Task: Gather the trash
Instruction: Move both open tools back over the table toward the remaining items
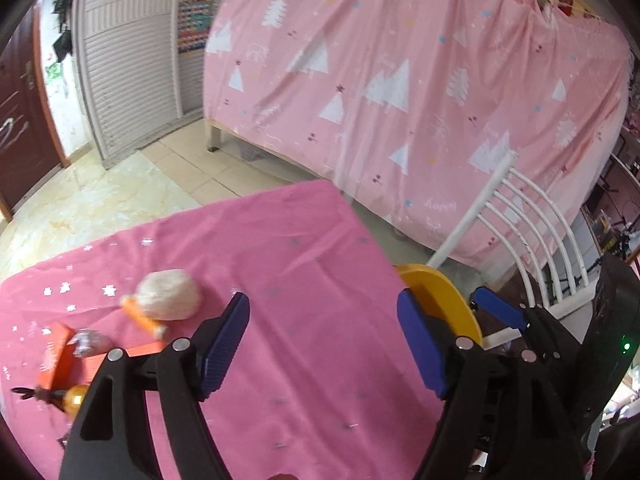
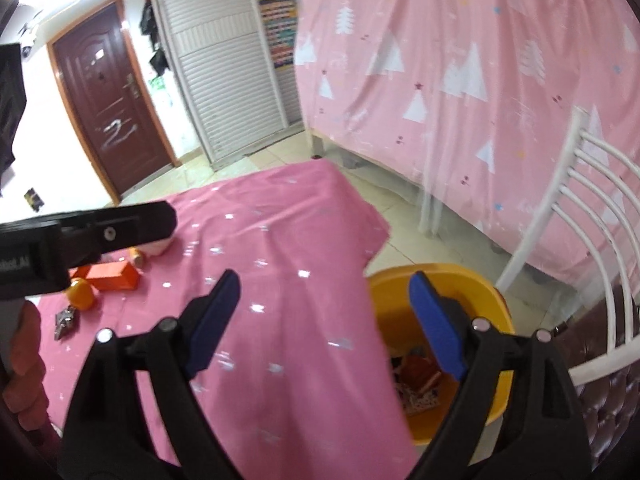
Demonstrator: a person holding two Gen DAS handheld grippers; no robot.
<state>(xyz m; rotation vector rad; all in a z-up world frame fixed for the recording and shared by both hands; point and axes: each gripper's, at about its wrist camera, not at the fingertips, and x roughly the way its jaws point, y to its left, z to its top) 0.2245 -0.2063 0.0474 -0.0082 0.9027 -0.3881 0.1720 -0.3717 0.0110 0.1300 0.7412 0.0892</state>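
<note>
The right gripper (image 2: 324, 300) hangs above a pink cloth (image 2: 280, 264) with its blue pads apart and nothing between them. Its right pad overlaps a yellow bin (image 2: 484, 292) beside the cloth's edge; wrappers (image 2: 416, 384) lie in the bin's bottom. At far left the left gripper (image 2: 92, 232) shows as a black body. Beneath it on the cloth lie an orange box (image 2: 114, 275), a yellow egg-shaped shell (image 2: 82, 294) and a foil scrap (image 2: 66, 320). A white chair (image 2: 588, 208) stands right of the bin, before a pink curtain (image 2: 480, 60).
</note>
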